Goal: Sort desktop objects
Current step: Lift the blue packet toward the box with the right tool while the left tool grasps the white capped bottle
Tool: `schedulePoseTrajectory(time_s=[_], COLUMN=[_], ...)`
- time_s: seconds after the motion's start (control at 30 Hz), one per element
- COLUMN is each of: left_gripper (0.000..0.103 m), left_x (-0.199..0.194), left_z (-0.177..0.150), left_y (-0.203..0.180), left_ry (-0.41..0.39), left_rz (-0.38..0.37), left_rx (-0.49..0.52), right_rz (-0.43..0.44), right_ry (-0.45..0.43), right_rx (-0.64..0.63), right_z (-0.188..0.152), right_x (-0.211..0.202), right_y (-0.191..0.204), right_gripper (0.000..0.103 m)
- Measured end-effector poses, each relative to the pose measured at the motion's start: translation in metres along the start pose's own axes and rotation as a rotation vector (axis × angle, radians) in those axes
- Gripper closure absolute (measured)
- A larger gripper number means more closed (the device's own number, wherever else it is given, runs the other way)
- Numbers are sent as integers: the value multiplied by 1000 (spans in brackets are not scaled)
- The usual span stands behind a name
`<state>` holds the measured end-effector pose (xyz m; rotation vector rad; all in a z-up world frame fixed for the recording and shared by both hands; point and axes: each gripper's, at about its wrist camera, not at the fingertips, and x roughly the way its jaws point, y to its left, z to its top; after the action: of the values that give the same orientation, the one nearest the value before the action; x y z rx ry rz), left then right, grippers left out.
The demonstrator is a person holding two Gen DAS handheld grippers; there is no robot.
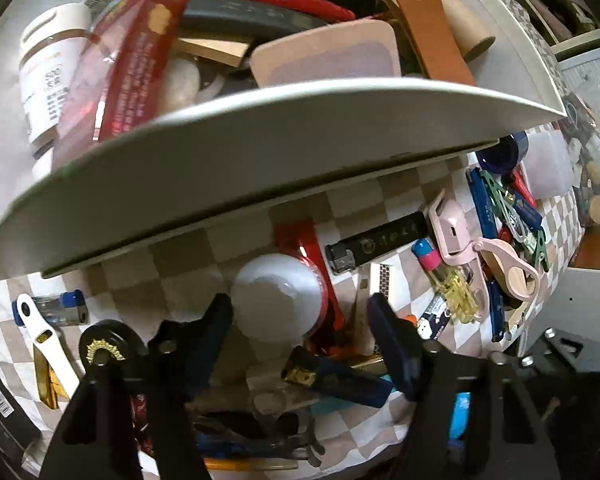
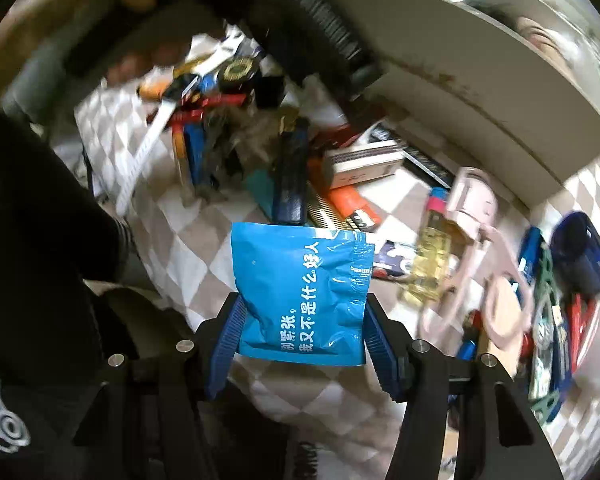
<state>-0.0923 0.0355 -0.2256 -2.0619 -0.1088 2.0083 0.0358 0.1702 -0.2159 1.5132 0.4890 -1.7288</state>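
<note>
The right tool (image 2: 302,332) pinches a blue snack packet (image 2: 302,292) above the checkered bench (image 2: 188,240). Hold it tight and carry it to the grey box (image 2: 460,92). The left tool (image 1: 300,320) is spread around a white round cap (image 1: 278,294).

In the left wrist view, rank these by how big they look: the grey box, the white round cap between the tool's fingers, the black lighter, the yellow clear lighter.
1. Grey box, by far the largest.
2. White round cap, though it sits nearest the camera.
3. Black lighter and yellow clear lighter: look about alike, not ranked.
</note>
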Motion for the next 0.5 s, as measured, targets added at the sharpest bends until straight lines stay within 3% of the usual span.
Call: schedulePoseTrajectory(time_s=[0.2, 0.37, 0.5], left_gripper=[41, 54, 54], left_x=[2, -1, -2], left_z=[-1, -1, 1], left_y=[2, 10, 15], left_ry=[21, 23, 20], left_rz=[25, 42, 38], left_rx=[2, 1, -13], right_rz=[2, -8, -8], right_ry=[-73, -142, -192], right_rx=[96, 179, 228], right_z=[-2, 1, -1], right_x=[-36, -51, -71], right_y=[-26, -41, -58], right_gripper=[43, 43, 43])
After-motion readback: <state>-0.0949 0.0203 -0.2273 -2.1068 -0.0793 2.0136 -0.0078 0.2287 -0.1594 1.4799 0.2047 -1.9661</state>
